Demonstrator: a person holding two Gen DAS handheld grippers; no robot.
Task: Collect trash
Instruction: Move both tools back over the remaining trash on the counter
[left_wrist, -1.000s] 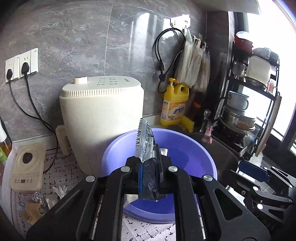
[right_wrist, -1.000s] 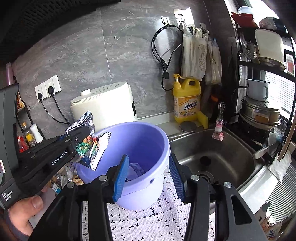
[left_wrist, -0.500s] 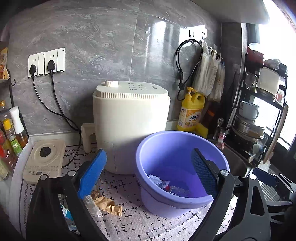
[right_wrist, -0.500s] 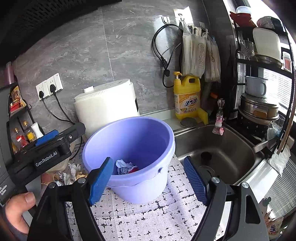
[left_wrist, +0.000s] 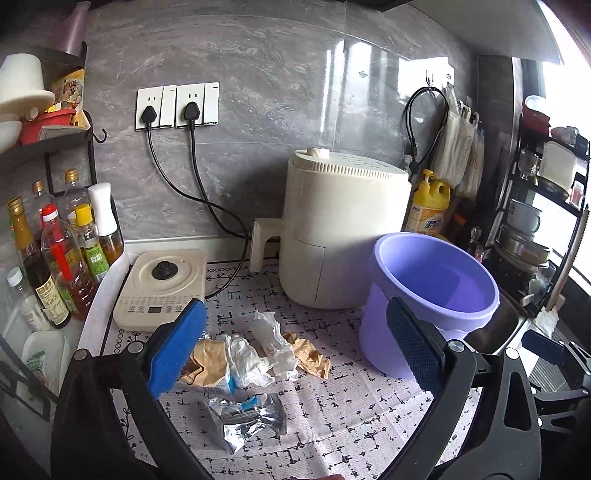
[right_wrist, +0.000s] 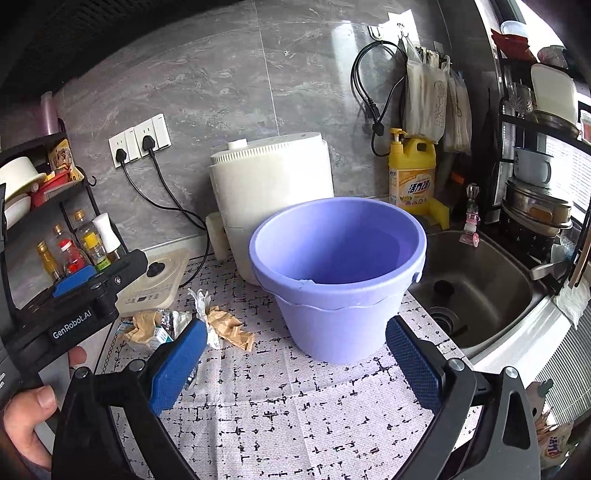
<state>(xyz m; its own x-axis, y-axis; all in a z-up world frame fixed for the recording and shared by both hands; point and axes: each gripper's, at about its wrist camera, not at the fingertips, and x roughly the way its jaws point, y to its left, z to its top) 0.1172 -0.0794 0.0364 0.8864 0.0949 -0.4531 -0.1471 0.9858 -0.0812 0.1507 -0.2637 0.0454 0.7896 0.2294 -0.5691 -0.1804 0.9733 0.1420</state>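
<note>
A purple bucket (left_wrist: 432, 299) stands on the patterned mat; it also shows in the right wrist view (right_wrist: 338, 273). Loose trash lies left of it: a silver foil wrapper (left_wrist: 247, 417), white crumpled tissue (left_wrist: 264, 350) and brown crumpled paper (left_wrist: 306, 356). The trash pile also shows in the right wrist view (right_wrist: 218, 325). My left gripper (left_wrist: 295, 350) is open and empty, above the trash pile. My right gripper (right_wrist: 295, 362) is open and empty, in front of the bucket. The left gripper also shows at the left of the right wrist view (right_wrist: 85, 291).
A cream appliance (left_wrist: 343, 229) stands behind the bucket. A small cooktop (left_wrist: 162, 288) and several bottles (left_wrist: 55, 258) are at the left. A yellow detergent bottle (right_wrist: 412, 177) and a sink (right_wrist: 476, 280) are at the right, with a dish rack (right_wrist: 539, 192) beyond.
My left gripper opened and dropped the foil wrapper into the bucket, then swung left and back over the trash pile. My right gripper opened wider and pulled back from the bucket.
</note>
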